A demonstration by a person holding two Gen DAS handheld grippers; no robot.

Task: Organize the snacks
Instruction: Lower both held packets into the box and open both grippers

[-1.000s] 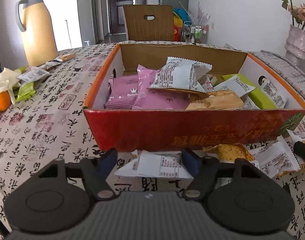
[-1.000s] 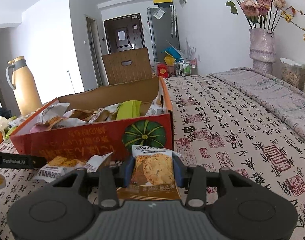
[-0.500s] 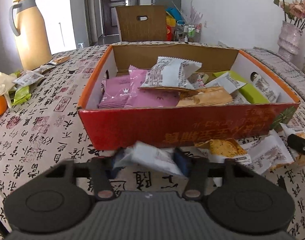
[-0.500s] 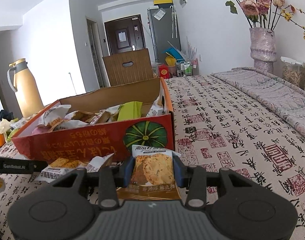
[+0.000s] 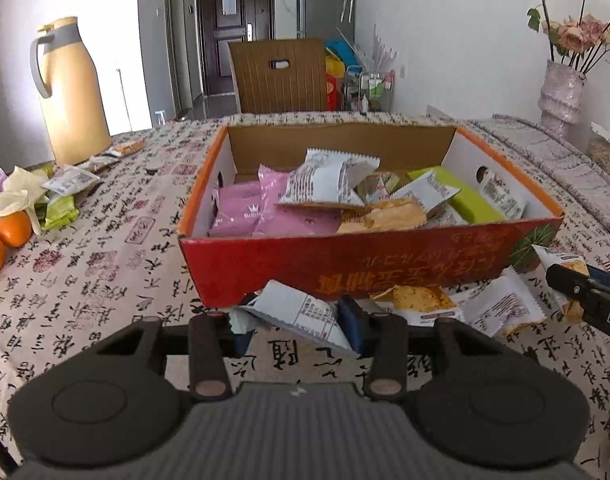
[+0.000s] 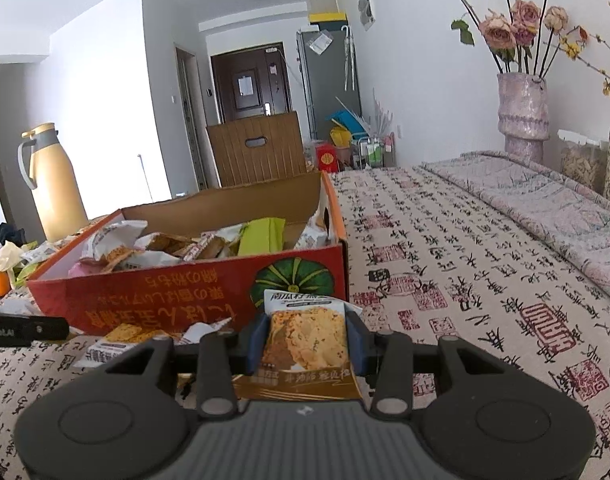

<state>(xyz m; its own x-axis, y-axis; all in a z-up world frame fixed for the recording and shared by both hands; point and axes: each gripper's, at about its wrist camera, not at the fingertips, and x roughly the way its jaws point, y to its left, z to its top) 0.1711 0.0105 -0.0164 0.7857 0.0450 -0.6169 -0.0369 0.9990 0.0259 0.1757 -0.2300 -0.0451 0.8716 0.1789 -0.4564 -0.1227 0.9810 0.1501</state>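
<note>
Calligraphy-printed cloth covers the bench [image 5: 105, 264], with a dark door and a brown chair back at the far end of the room. On the cloth sits an open red carton [image 5: 345, 264] with an orange rim, partly filled with snacks: pink packets [image 5: 245, 216] on its left side, a white packet [image 5: 325, 180] lying on top near the middle, a green pack [image 5: 469, 200] toward the right. The left tool [image 5: 301, 328] is held low in front of the carton's near wall, its two blue-padded fingers pressed in on a white snack packet [image 5: 301, 312] that sits tilted between them, lifted off the cloth. Just to the right of it lie more loose packets [image 5: 493, 308] against the base of the carton. The right tool [image 6: 307, 340] is near the carton's right corner by the printed green pumpkin, clamped on a cracker packet [image 6: 305, 344] that stands upright between its fingers, picture side facing the camera. Off to the left stand a yellow thermos jug [image 5: 71, 96], two oranges [image 5: 9, 236] and a few stray wrappers. A pink vase of dried roses [image 6: 523, 112] stands at the far right.
</note>
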